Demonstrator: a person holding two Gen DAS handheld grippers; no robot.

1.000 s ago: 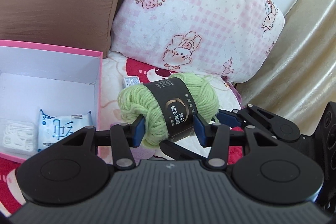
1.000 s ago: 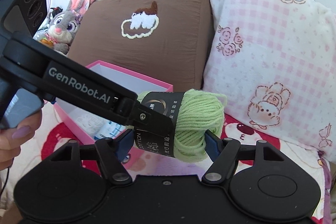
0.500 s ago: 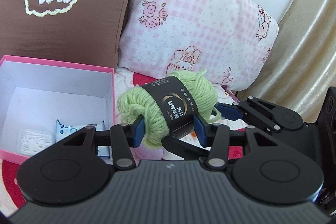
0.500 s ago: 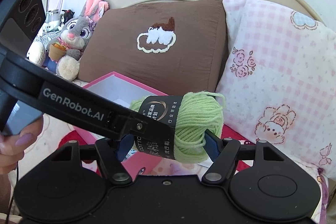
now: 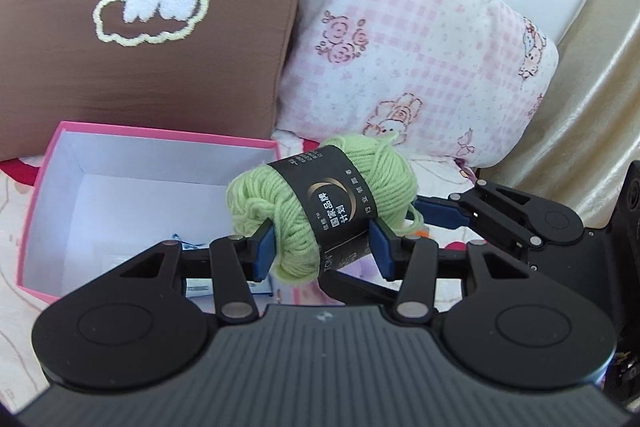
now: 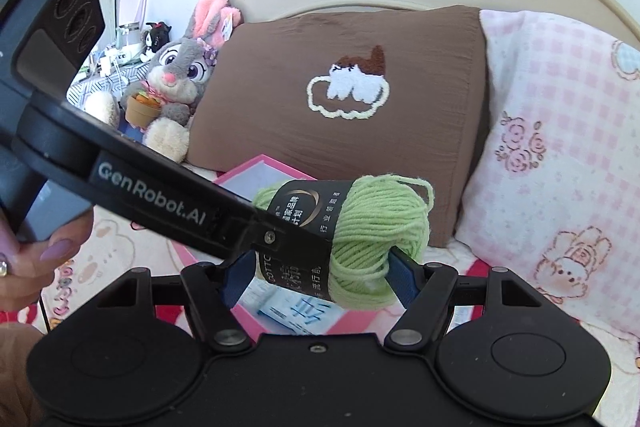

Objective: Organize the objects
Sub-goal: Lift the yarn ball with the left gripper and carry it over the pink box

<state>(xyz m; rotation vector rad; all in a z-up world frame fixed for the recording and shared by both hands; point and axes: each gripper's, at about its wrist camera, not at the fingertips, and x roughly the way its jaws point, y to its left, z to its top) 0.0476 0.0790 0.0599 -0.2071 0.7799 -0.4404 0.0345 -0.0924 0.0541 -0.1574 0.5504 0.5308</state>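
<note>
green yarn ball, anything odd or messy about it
A loose strand loops free from the green yarn ball at its upper right end. Otherwise its black label band sits intact, and both the left gripper and right gripper clamp it.

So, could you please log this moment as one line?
left gripper: shut on yarn skein | right gripper: shut on yarn skein | pink box: open, below-left

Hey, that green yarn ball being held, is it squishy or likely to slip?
The green yarn ball probably squashes easily: strands bulge around the left hand-held gripper. Its glossy black paper band might slide. Loose strands could snag.
</note>
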